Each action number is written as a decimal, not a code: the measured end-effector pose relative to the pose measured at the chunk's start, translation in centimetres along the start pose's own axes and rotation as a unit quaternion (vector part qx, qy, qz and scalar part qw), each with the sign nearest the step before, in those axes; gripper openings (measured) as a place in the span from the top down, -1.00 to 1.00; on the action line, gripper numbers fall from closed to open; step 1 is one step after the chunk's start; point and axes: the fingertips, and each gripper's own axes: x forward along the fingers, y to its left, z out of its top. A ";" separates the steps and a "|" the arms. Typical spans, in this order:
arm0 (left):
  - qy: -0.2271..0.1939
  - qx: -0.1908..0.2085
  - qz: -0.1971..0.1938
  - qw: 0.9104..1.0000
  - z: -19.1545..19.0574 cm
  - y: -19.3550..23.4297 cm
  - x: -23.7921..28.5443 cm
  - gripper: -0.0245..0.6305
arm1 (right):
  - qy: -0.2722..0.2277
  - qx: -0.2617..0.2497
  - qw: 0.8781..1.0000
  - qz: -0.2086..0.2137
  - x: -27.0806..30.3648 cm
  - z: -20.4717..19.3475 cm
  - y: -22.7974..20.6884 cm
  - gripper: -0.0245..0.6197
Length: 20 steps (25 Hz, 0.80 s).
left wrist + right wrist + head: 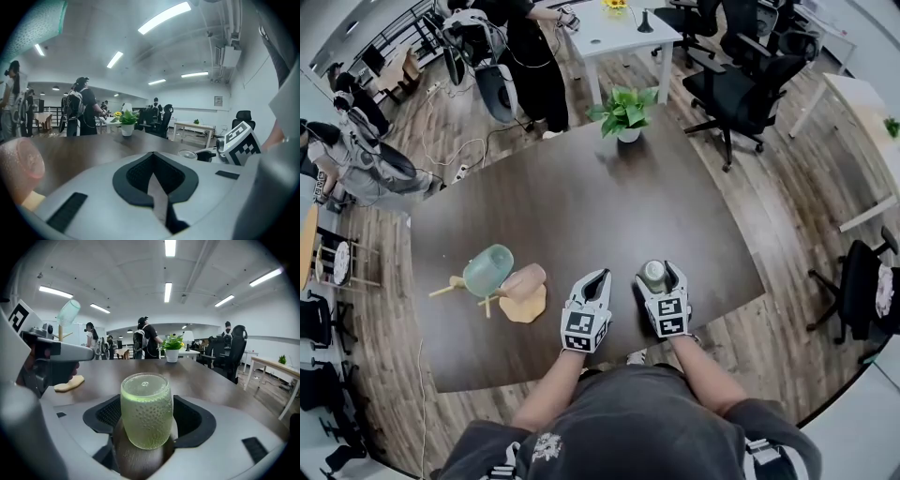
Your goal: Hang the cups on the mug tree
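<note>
An open office with a plank wood floor (787, 309) and black chairs (741, 89) lies around a dark brown, smooth desk (581, 206). A potted plant (623, 114) stands at its far edge. At the near left the mug tree (523, 306), pale wood with thin pegs and a flat rounded base, carries a frosted teal cup (487, 269) and a matte pink cup (525, 279), both tilted on their pegs. The stem is mostly hidden behind them.

The green cup (146, 411), translucent, rounded and covered in small dimples, stands on the desk at the near right, well apart from the tree. The right hand-held gripper (657, 269) reaches forward and slightly down, its jaws spread wide to either side of this cup, with a gap showing on each side, so it is released.

The left hand-held gripper (598, 277) lies just beside it, pointing the same way, its jaws closed together with nothing between them. Both forearms run back to the person's dark shirt, cut off at the near edge.
</note>
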 end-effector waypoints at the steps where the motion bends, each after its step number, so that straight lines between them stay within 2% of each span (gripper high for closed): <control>1: 0.000 -0.001 0.001 1.000 0.0 0.0 0.0 0.90 | -0.001 -0.003 1.000 0.000 0.0 0.2 0.0 -0.16; 6: 0.002 -0.004 0.004 1.000 -0.2 -0.2 0.0 0.91 | -0.014 -0.007 1.000 0.005 -0.7 0.5 -0.4 -0.14; 13: -0.015 -0.007 0.026 1.000 0.3 0.8 -1.5 0.91 | -0.068 -0.021 0.997 0.025 -2.5 3.9 0.5 -0.14; 17: -0.024 0.004 0.049 0.998 0.1 1.8 -3.9 0.91 | -0.097 -0.057 0.993 0.047 -3.3 6.2 2.4 -0.14; 20: -0.026 0.013 0.061 0.998 0.4 2.8 -6.6 0.91 | -0.123 -0.087 0.987 0.059 -3.7 8.9 5.4 -0.14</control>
